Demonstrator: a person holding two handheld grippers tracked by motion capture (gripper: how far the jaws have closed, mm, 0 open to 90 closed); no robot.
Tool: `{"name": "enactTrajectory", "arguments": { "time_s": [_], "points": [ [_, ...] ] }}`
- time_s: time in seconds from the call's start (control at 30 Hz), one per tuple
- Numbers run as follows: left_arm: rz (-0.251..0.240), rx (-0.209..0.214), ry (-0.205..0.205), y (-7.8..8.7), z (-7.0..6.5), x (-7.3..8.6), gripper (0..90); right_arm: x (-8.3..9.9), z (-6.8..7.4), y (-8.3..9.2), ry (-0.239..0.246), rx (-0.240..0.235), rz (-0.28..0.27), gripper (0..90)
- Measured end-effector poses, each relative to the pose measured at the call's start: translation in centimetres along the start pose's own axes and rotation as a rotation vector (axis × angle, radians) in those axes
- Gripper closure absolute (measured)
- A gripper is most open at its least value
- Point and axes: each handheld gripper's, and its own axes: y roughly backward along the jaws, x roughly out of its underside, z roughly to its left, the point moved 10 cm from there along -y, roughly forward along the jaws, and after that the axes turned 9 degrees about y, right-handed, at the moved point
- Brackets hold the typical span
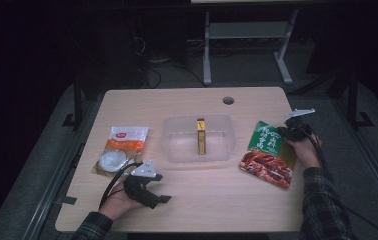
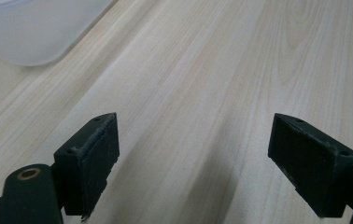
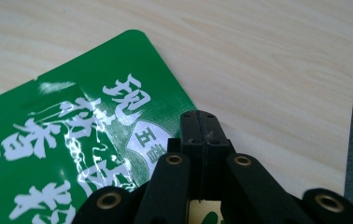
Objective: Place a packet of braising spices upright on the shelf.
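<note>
A green and red food pouch [image 1: 268,153] with white lettering lies flat on the right side of the table. My right gripper [image 1: 284,134] is at its upper right edge. In the right gripper view the jaws [image 3: 200,122] are pressed together, tips over the green pouch's [image 3: 72,135] right border; I see nothing clamped between them. My left gripper [image 1: 161,187] lies near the front left with its jaws wide apart. In the left gripper view the left gripper [image 2: 193,140] has bare wood between its pads. A clear plastic tub [image 1: 174,150] in the middle holds a narrow yellow-brown box [image 1: 201,136].
A white and orange packet [image 1: 120,150] lies on the left, just beyond my left gripper. A corner of the tub [image 2: 30,28] shows far off in the left gripper view. A round cable hole [image 1: 228,100] sits near the table's far edge. The table's right edge [image 3: 352,140] is close to my right gripper.
</note>
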Motion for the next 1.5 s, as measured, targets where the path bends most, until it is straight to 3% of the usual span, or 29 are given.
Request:
{"name": "enactTrajectory", "arguments": {
  "time_s": [0.13,0.3,0.5,0.6,1.2,1.37,1.5],
  "points": [
    [-0.006,0.001,0.003,0.1,-0.1,-0.1,16.1,0.9,0.6,1.1,0.034,-0.033,0.045,90.0],
    [-0.010,0.005,0.003,0.1,-0.2,-0.1,16.1,1.5,1.4,1.9,0.057,-0.055,0.063,90.0],
    [-0.012,0.005,0.000,0.1,-0.3,-0.2,16.1,2.3,3.0,3.0,0.105,-0.082,0.098,90.0],
    [-0.012,0.005,-0.004,0.2,-0.3,-0.2,16.1,3.0,4.1,4.0,0.117,-0.116,0.118,90.0],
    [-0.014,0.002,-0.013,0.2,-0.3,-0.3,16.1,5.8,8.0,7.6,0.155,-0.225,0.129,90.0],
    [-0.016,0.002,-0.013,0.2,-0.3,-0.3,16.1,6.3,10.6,8.6,0.195,-0.269,0.140,90.0],
    [-0.008,0.006,-0.015,0.1,-0.5,-0.3,16.1,6.4,11.6,9.0,0.221,-0.290,0.138,90.0]
  ]
}}
